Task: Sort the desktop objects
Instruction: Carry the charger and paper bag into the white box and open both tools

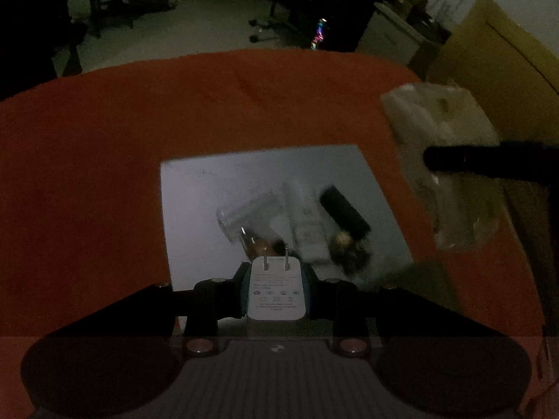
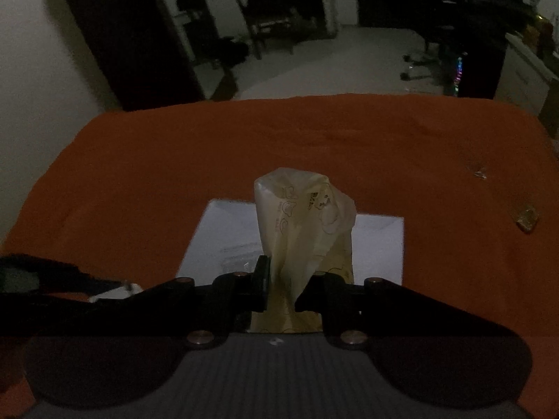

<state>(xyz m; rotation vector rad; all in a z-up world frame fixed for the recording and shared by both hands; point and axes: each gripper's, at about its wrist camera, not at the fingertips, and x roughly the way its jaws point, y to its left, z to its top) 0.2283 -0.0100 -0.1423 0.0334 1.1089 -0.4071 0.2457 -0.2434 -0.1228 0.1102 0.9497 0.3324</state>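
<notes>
My left gripper [image 1: 277,293] is shut on a white two-prong charger [image 1: 276,300], held above a white board [image 1: 216,188] on the orange cloth. On the board lie a clear white piece [image 1: 249,211], a white rectangular block [image 1: 307,225], a black cylinder [image 1: 344,211] and a small furry ball trinket [image 1: 346,246]. My right gripper [image 2: 286,284] is shut on a pale yellow plastic packet [image 2: 304,223], lifted over the same board [image 2: 379,244]. That packet [image 1: 443,132] also hangs at the right of the left wrist view, with a black finger [image 1: 489,160] across it.
Orange cloth [image 2: 174,160] covers the table. A small crumpled wrapper [image 2: 527,218] and a tiny scrap [image 2: 480,173] lie at its right. A cardboard box [image 1: 499,56] stands beyond the right edge. The room behind is dark, with chairs and furniture.
</notes>
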